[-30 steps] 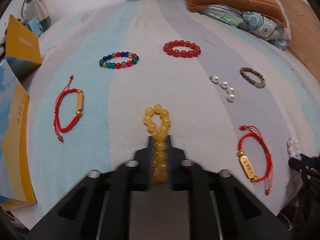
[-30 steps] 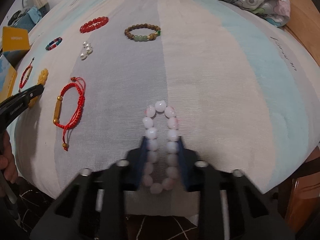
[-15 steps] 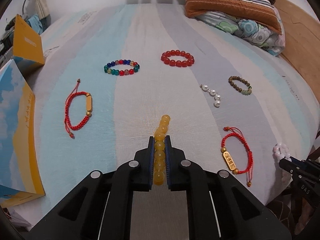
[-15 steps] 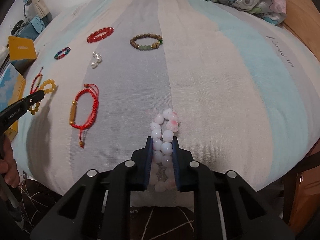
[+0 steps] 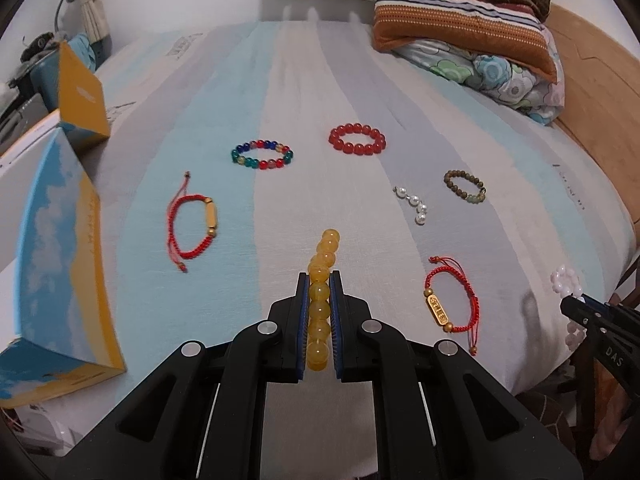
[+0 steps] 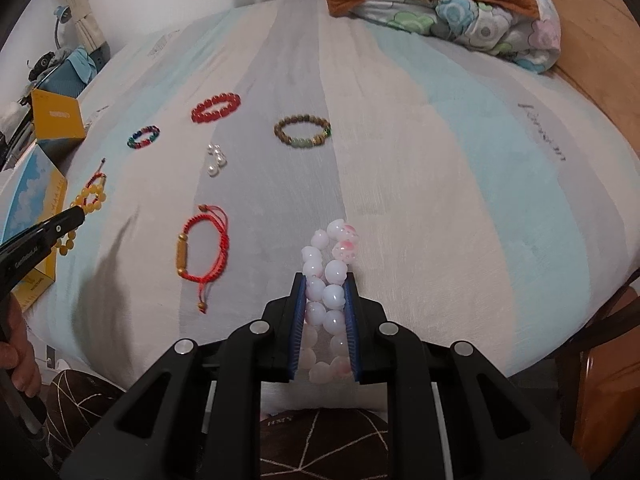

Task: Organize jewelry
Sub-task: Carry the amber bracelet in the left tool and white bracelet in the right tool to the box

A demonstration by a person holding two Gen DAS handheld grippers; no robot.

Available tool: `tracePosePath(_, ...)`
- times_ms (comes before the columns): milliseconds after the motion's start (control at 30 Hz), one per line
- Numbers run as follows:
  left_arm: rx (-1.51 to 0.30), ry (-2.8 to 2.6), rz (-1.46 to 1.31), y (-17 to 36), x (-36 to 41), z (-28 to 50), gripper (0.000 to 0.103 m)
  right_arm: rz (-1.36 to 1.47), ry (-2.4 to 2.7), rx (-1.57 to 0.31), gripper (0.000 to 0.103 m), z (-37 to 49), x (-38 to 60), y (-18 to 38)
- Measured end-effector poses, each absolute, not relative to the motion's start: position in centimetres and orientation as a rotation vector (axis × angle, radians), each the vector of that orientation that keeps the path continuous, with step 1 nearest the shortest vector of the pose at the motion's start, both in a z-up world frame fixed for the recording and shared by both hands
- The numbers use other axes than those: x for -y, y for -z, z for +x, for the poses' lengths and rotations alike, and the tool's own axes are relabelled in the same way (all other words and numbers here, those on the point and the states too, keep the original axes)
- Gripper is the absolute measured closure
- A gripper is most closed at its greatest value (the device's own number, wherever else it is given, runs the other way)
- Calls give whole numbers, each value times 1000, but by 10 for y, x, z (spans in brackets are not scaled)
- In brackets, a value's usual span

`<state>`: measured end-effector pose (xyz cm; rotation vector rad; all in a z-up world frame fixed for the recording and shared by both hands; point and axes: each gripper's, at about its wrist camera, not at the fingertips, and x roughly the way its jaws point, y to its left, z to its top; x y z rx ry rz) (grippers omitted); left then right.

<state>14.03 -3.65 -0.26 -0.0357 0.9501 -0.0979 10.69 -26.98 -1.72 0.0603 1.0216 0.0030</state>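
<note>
My left gripper (image 5: 319,280) is shut on a yellow bead bracelet (image 5: 322,268), lifted above the striped bed (image 5: 280,80). My right gripper (image 6: 325,284) is shut on a pink-and-white bead bracelet (image 6: 332,256), held over the bed's near edge. On the bed lie a multicolour bead bracelet (image 5: 262,155), a red bead bracelet (image 5: 357,139), a brown-green bead bracelet (image 5: 465,186), a pearl strand (image 5: 414,205), and two red cord bracelets (image 5: 192,224) (image 5: 450,300). The left gripper also shows in the right wrist view (image 6: 60,228).
A blue-and-yellow box (image 5: 52,264) stands at the bed's left edge, with a yellow box (image 5: 82,92) behind it. Folded quilts and a striped pillow (image 5: 460,24) sit at the far right. A wooden headboard (image 5: 600,80) runs along the right.
Both grippers closed on their bracelets and lifted them off the bed, pulling back. The yellow and pink loops are now squeezed flat between the fingers.
</note>
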Motion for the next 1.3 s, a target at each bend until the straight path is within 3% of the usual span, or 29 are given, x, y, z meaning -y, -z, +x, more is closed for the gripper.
tracePosePath(633, -911, 17, -69, -71, -38, 102, 94, 33, -28, -937, 85, 121, 214, -51)
tracePosePath(1300, -866, -206, -110, -129, -200, 69, 94, -84, -224, -863, 85, 153, 27, -112)
